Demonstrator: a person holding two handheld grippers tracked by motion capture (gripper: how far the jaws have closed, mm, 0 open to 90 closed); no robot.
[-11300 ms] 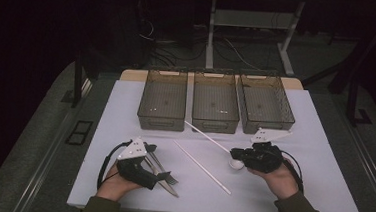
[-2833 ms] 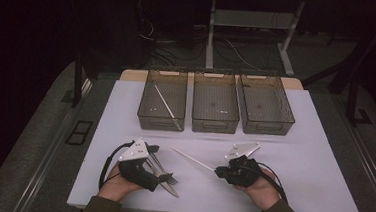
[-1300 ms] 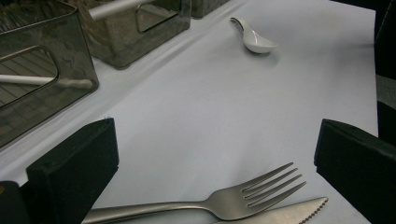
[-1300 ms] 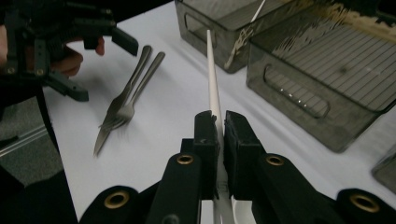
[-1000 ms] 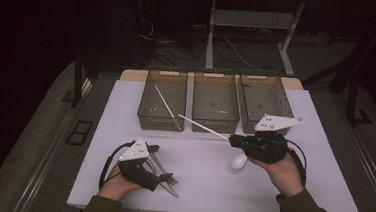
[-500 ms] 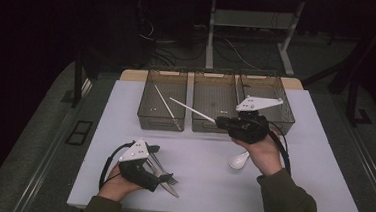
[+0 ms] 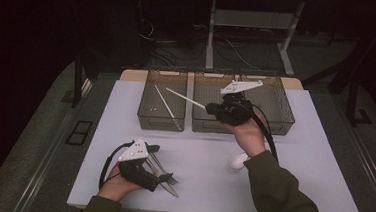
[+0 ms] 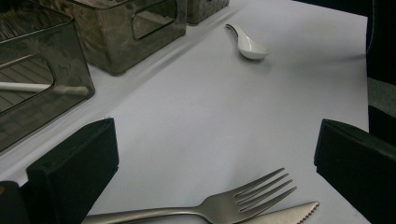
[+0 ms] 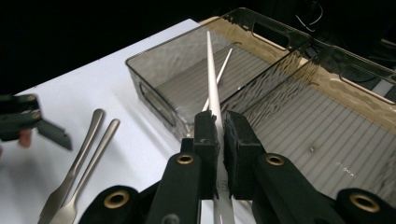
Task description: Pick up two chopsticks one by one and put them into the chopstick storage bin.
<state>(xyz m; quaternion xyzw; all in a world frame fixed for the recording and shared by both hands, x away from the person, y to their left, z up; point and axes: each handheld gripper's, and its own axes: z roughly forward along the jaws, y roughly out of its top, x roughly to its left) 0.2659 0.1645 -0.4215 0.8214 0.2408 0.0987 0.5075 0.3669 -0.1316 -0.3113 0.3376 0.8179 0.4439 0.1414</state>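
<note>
Right gripper [image 7: 211, 107] had swung from the near right of the table up to the bins, jaws clamped on a white chopstick [image 9: 212, 79]. Its tip now hung over the left bin [image 7: 161, 118], where its mate [image 7: 167, 107] already lay. Drop looked next. Left gripper [image 8: 215, 158] sat unmoved near-left, jaws apart over fork [image 8: 224, 205] and knife [image 8: 285, 215]; spoon [image 7: 237, 161] not yet sorted.

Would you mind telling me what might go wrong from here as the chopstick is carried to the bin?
1. The right gripper pinches the white chopstick near one end, so the long free end could pivot or slip.
2. Its tip reaches over the left bin, where another chopstick lies; it may catch the bin's wall on the way down.
3. The person's sleeve passes close by the white spoon and might nudge it.
</note>
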